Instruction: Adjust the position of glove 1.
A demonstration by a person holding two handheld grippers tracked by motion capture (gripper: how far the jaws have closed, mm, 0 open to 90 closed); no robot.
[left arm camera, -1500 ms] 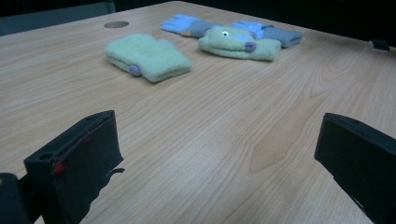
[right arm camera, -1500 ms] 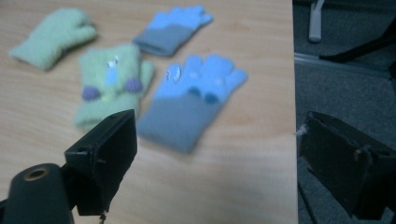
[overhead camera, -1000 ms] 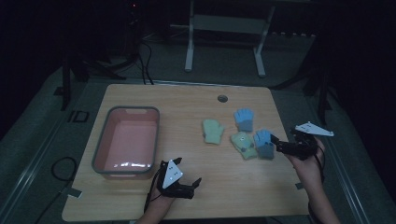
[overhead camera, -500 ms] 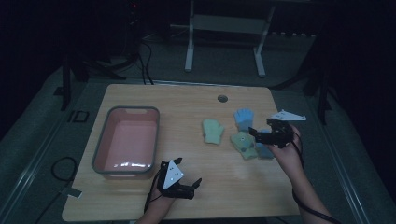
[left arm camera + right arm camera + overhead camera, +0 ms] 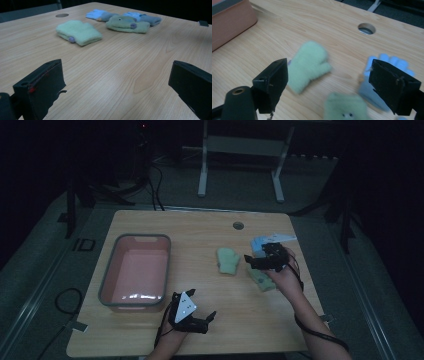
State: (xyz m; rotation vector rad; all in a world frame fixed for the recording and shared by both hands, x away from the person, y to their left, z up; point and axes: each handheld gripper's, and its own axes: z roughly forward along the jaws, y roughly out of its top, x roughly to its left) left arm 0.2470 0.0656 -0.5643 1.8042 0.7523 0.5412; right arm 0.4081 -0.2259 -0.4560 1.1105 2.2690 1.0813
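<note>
A light green mitten (image 5: pixel 228 260) lies flat near the table's middle; it also appears as the near green mitten (image 5: pixel 78 32) and, blurred, as the green mitten (image 5: pixel 309 65). A second green mitten (image 5: pixel 262 280) with small eyes lies just right of it, partly under the person's right hand. Blue gloves (image 5: pixel 100 15) lie behind them; one blue glove (image 5: pixel 258 244) pokes out beside the right gripper. My right gripper (image 5: pixel 251 261) hovers open above the mittens, aimed left, its open span (image 5: pixel 332 80) framing the first mitten. My left gripper (image 5: pixel 207 320) rests open and empty near the front edge, jaws wide (image 5: pixel 117 85).
A pink tub (image 5: pixel 135 270) with a grey rim stands at the table's left, and its corner (image 5: pixel 229 22) is visible in the right gripper view. A round cable hole (image 5: pixel 238 225) sits near the far edge. Bare wood lies between the left gripper and the mittens.
My right gripper has swung left from the table's right edge to above the mittens and now covers part of the second green mitten. The left gripper has stayed put.
</note>
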